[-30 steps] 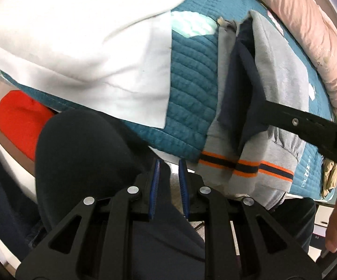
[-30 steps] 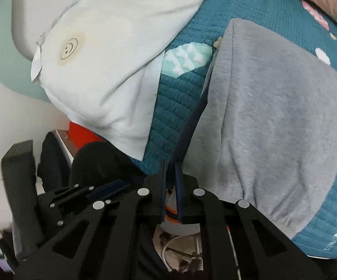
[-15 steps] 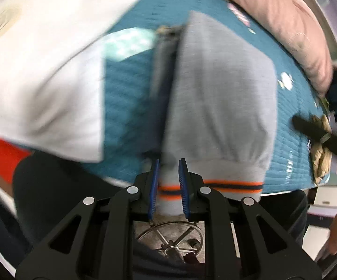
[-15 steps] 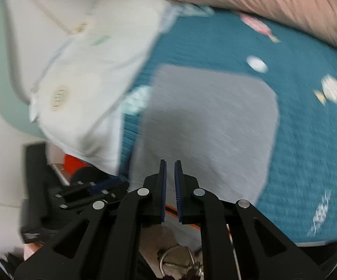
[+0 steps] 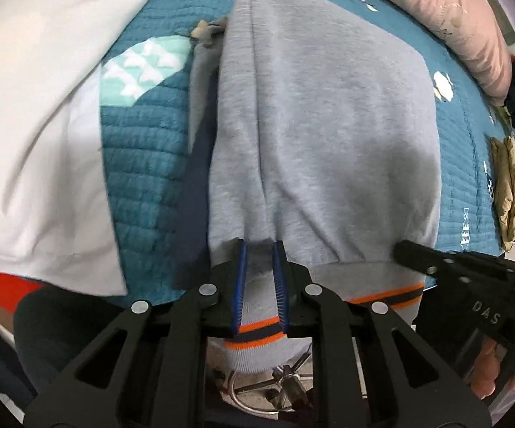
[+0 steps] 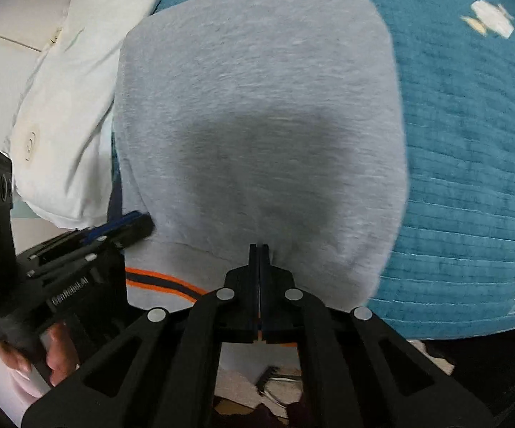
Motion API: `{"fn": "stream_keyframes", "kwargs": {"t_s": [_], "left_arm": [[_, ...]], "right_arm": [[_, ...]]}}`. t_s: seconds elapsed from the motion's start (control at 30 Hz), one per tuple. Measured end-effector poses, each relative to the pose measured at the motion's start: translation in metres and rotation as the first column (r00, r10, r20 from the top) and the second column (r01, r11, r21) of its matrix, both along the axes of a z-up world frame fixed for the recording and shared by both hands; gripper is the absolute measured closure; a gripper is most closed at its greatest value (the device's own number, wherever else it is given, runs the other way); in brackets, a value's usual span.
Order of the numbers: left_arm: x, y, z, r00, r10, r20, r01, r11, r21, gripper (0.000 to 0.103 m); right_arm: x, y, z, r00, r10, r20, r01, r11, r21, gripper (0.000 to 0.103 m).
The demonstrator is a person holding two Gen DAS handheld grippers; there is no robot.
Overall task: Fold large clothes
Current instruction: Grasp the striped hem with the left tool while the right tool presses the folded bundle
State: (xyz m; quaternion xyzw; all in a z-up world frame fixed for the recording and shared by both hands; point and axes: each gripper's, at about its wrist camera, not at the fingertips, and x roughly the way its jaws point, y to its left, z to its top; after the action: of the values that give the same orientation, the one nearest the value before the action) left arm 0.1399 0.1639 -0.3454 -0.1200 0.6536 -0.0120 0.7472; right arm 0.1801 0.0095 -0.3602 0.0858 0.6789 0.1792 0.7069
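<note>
A grey sweatshirt (image 5: 328,125) with an orange and navy striped hem (image 5: 257,337) lies folded on the teal quilt (image 5: 143,164). Its hem hangs over the bed's near edge. My left gripper (image 5: 259,249) is shut on a bunch of grey cloth at the near left of the fold. My right gripper (image 6: 259,249) has its jaws fully together, the tips touching the fold's near edge in the sweatshirt (image 6: 257,107). Whether cloth is pinched there I cannot tell. The right gripper (image 5: 405,249) sits at the fold's right corner, the left gripper (image 6: 132,224) at its left corner.
A white pillow (image 5: 32,107) lies left of the sweatshirt and a pink pillow (image 5: 446,10) behind it. A beige folded item (image 5: 507,185) rests on the quilt's right edge. Below the bed edge are a chair's metal base (image 5: 278,385) and the person's dark-clothed leg (image 5: 61,328).
Both grippers came across and down to the bed's near edge, and the grey top layer now covers the navy part seen earlier. The right jaws went from a narrow gap to fully together.
</note>
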Motion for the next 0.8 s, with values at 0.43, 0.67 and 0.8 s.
{"fn": "stream_keyframes", "kwargs": {"t_s": [0.43, 0.67, 0.8], "left_arm": [[-0.003, -0.014, -0.003, 0.999, -0.035, -0.007, 0.036, 0.985, 0.171, 0.088], [-0.017, -0.033, 0.018, 1.0, -0.018, -0.011, 0.02, 0.985, 0.171, 0.087], [-0.029, -0.026, 0.008, 0.999, -0.01, -0.04, 0.016, 0.985, 0.173, 0.086]], "right_arm": [[-0.014, -0.012, -0.015, 0.999, -0.02, -0.028, 0.02, 1.0, -0.014, 0.103], [-0.034, -0.02, 0.002, 0.999, 0.001, -0.033, -0.001, 1.0, -0.011, 0.099], [-0.04, -0.03, -0.007, 0.998, 0.015, -0.064, -0.016, 1.0, -0.011, 0.099]]}}
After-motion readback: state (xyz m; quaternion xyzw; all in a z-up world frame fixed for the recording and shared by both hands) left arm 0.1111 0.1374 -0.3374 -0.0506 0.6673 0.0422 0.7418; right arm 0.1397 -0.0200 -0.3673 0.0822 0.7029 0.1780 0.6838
